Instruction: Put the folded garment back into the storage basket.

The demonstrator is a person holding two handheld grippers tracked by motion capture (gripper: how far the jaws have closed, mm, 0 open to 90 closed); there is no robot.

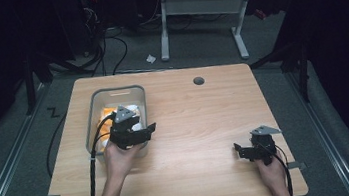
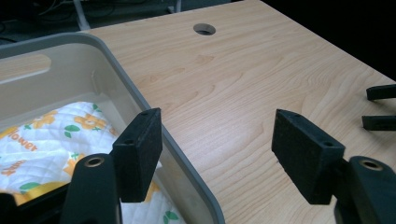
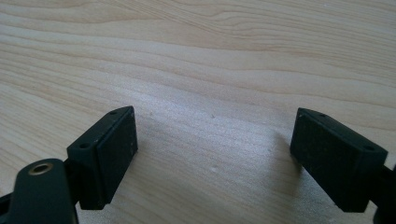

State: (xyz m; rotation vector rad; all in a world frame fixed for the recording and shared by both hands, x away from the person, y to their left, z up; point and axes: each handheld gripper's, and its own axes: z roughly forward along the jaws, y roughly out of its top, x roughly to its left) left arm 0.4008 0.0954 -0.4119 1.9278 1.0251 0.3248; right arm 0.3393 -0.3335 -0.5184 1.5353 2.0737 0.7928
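Note:
A grey plastic bin [image 1: 111,91] stands on the left half of the wooden table [image 1: 195,120]. A white quilted cloth [image 2: 51,135] with orange flowers and green leaves lies inside it. My left gripper [image 1: 138,127] hovers over the bin's near right corner. In the left gripper view it [image 2: 219,140] is open and straddles the bin wall [image 2: 121,74], one jaw above the cloth and the other above bare wood. My right gripper [image 1: 243,151] is low over the table's front right, open [image 3: 212,140], with nothing between its jaws.
A round cable hole [image 1: 198,81] sits near the table's far edge. The right gripper's jaw tips [image 2: 380,107] appear at the right edge of the left gripper view. Beyond the table are a dark floor with cables and another desk's white legs [image 1: 163,29].

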